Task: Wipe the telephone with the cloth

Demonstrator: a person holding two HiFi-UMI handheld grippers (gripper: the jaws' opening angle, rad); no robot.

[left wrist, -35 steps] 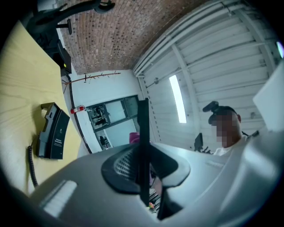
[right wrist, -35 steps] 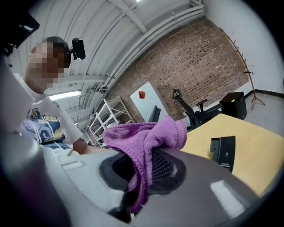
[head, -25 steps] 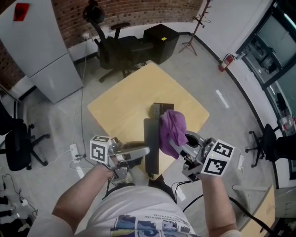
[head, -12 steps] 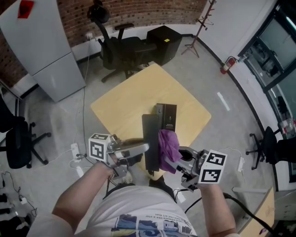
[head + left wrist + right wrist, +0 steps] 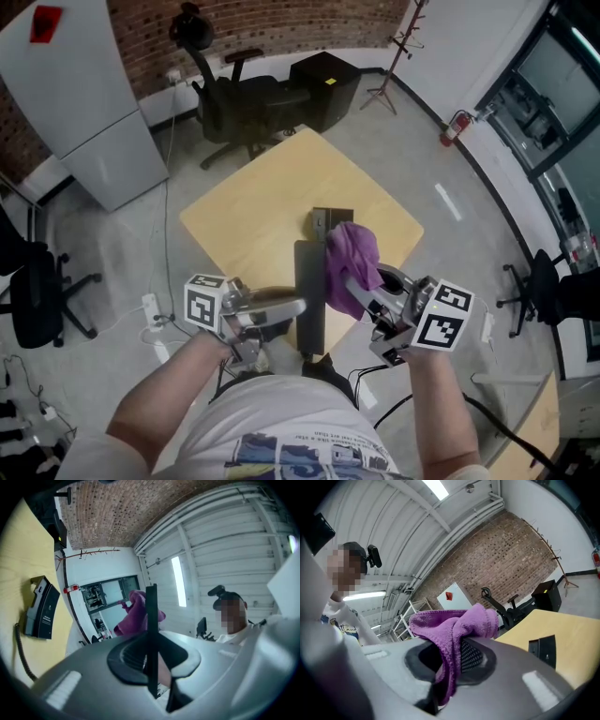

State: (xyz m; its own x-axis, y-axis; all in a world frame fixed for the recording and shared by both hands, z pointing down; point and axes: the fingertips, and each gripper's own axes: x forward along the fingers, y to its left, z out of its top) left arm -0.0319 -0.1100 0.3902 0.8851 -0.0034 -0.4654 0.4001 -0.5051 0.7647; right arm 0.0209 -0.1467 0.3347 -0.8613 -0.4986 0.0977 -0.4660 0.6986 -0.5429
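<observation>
Wiping step, likely: left gripper (image 5: 292, 307) fingers pinch handset (image 5: 307, 277); right gripper (image 5: 363, 292) fingers pinch cloth (image 5: 352, 251) at handset's 3 o'clock. Next: stroke cloth toward 6 o'clock.

Light: bright and even; strip lamps (image 5: 436, 487) glare overhead.
Shadows: your phone (image 5: 42, 609) casts a soft one.
Edges: your gripper views bulge, corners black.
Focus: the closest foreground looks soft.

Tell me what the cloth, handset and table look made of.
The cloth: purple terry or microfibre, going by its fuzzy pile and soft folds. The handset: likely hard plastic, dark and matte, with a thin rigid edge. The table: pale wood or wood-look laminate, smooth; which one I cannot tell.
</observation>
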